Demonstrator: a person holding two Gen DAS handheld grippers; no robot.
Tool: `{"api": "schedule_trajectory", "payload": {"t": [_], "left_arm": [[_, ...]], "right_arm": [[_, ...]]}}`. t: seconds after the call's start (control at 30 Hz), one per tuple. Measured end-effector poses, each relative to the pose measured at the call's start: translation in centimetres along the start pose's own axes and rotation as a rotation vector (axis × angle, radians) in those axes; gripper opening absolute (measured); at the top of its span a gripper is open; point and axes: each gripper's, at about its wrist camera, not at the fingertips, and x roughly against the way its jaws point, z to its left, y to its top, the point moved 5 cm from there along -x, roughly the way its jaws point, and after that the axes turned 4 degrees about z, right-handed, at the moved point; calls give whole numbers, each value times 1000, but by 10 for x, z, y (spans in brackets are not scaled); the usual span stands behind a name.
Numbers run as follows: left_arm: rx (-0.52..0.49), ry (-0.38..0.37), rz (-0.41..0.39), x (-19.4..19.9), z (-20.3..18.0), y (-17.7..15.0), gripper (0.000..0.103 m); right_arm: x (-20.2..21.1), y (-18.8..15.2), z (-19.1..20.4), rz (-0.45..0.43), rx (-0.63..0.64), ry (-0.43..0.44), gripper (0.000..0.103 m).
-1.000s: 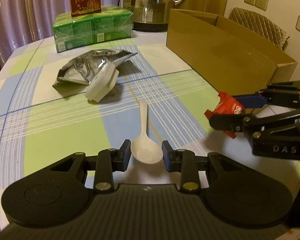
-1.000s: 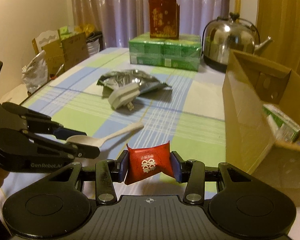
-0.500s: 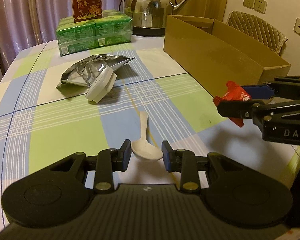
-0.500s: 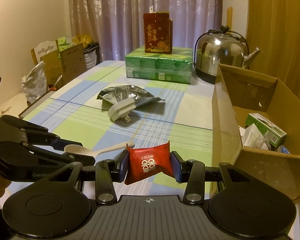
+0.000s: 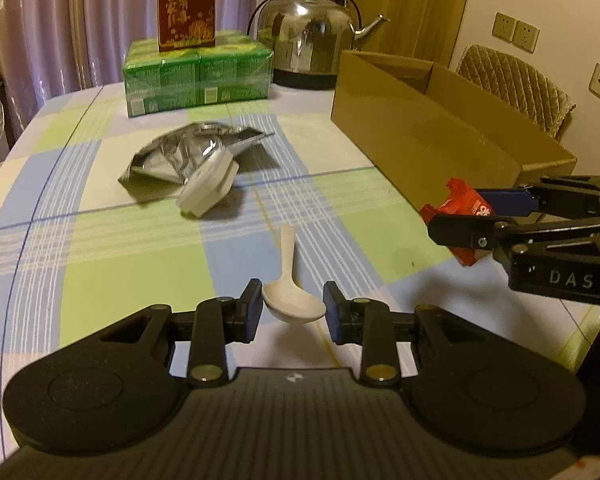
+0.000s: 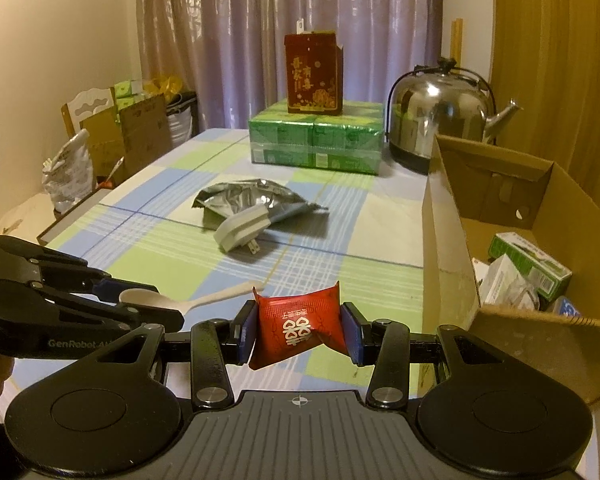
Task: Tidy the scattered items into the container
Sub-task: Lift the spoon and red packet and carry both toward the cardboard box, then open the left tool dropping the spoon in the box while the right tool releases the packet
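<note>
My left gripper is shut on the bowl of a pale plastic spoon, held above the checked tablecloth with its handle pointing away. My right gripper is shut on a red sachet with white characters, lifted left of the open cardboard box. From the left wrist, the sachet and right gripper hang beside the box. A white plug adapter rests against a crumpled silver foil bag mid-table.
Green cartons with a red box on top and a steel kettle stand at the far end. The cardboard box holds a green carton and other packets. A quilted chair stands behind it.
Both grippers have risen with their loads. The spoon has left the cloth, and the right gripper with the sachet has lifted closer to the height of the box rim.
</note>
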Motion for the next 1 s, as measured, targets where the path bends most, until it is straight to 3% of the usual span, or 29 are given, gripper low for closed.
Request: {"api": "schedule_trajectory", "payload": {"t": [0.43, 0.73, 1.0], "left_arm": [[-17, -25, -96, 20, -23, 48, 27], [-60, -91, -175, 25, -72, 95, 27], [-130, -173, -198, 8, -136, 128, 27]], "right_arm": [[27, 32, -21, -101, 1, -53, 41], [57, 56, -82, -186, -52, -165, 41], [68, 48, -142, -177, -94, -252, 41]]}}
